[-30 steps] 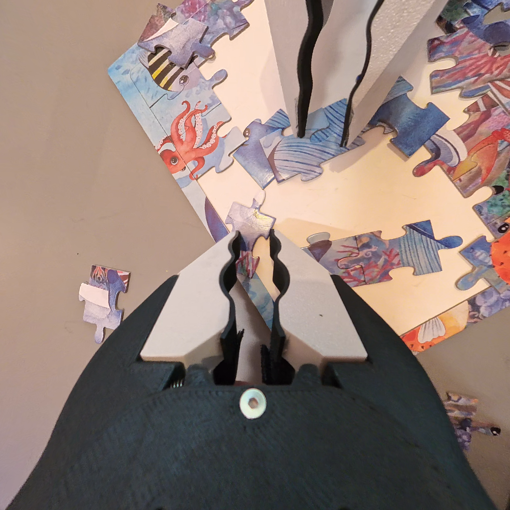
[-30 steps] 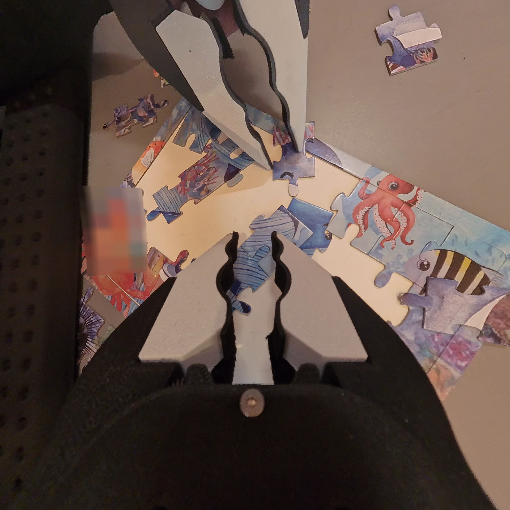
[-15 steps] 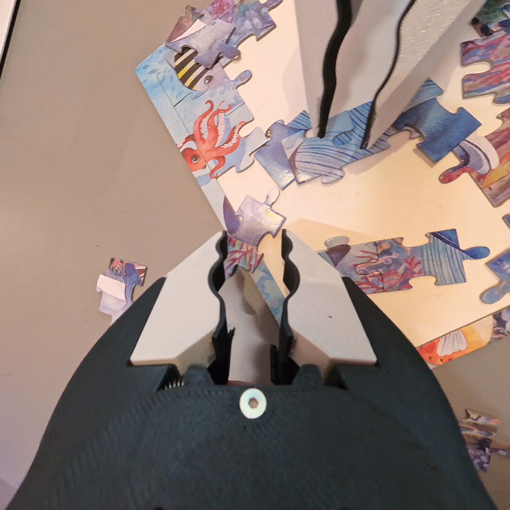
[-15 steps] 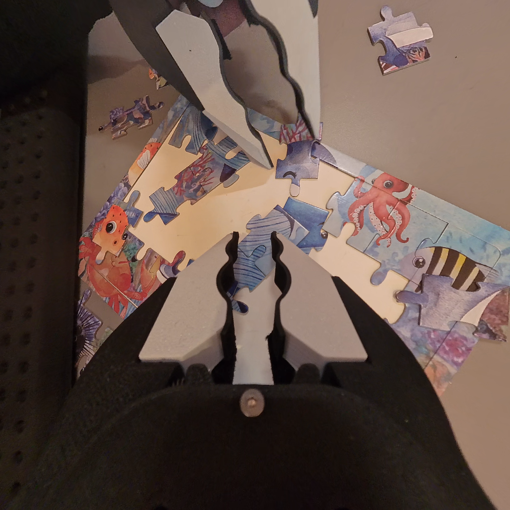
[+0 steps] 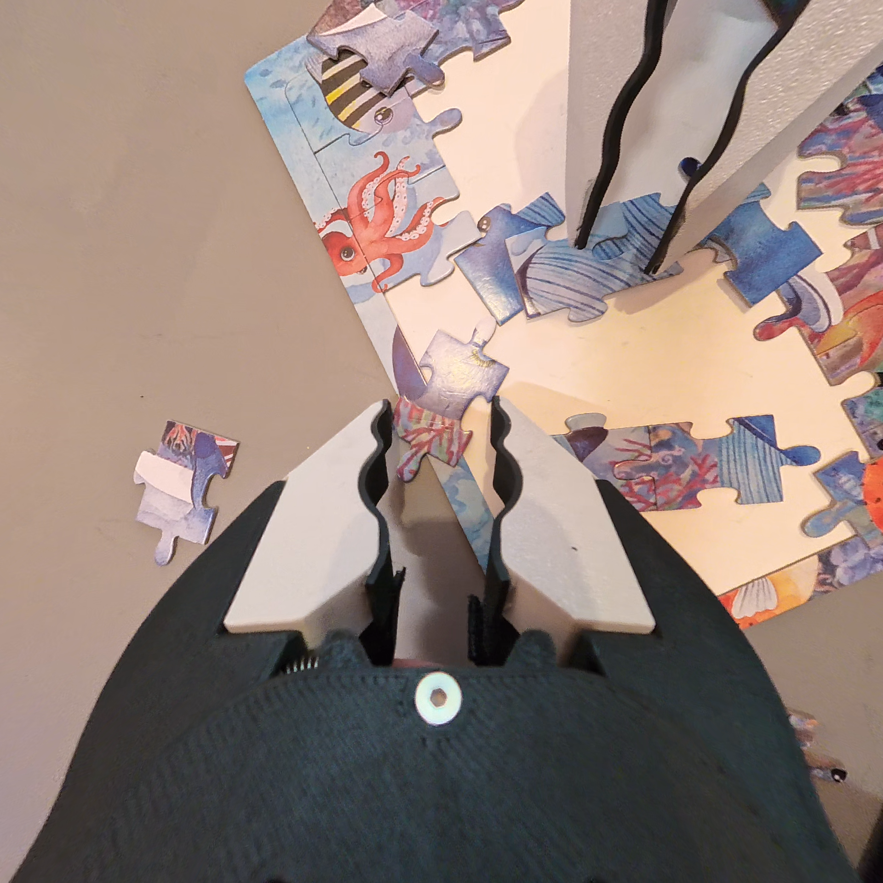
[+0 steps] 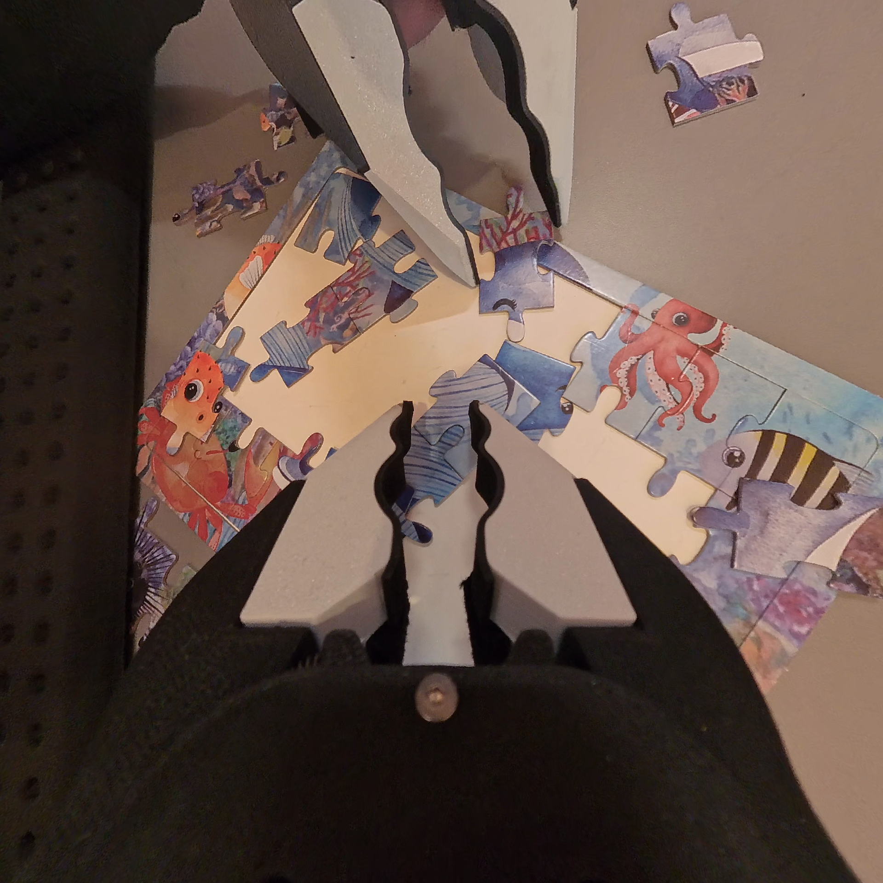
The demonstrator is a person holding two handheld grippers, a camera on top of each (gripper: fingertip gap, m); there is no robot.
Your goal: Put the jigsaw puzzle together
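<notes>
The puzzle tray (image 5: 621,358) has a cream base and a blue sea frame, and it also shows in the right wrist view (image 6: 382,353). My left gripper (image 5: 439,408) is open. A blue and red-coral piece (image 5: 454,377) lies loose between its fingertips on the tray's edge; the right wrist view shows the piece (image 6: 518,282) and the left gripper (image 6: 513,253) over it. My right gripper (image 6: 439,406) is narrowly open, its tips resting on a blue striped whale piece (image 6: 449,396). The left wrist view shows the right gripper (image 5: 616,258) on that whale piece (image 5: 564,282).
Octopus (image 5: 382,224) and striped fish (image 5: 353,91) pieces sit in the frame, with a loose piece (image 5: 382,52) on the fish. A joined coral strip (image 5: 669,463) lies in the tray. A loose piece (image 5: 186,482) with peeled paper lies on the grey table. More loose pieces (image 6: 229,196) lie beyond the tray.
My left gripper's jaws have opened wider and let go of the blue and coral piece, and the gripper has drawn back a little. My right gripper has stayed on the whale piece.
</notes>
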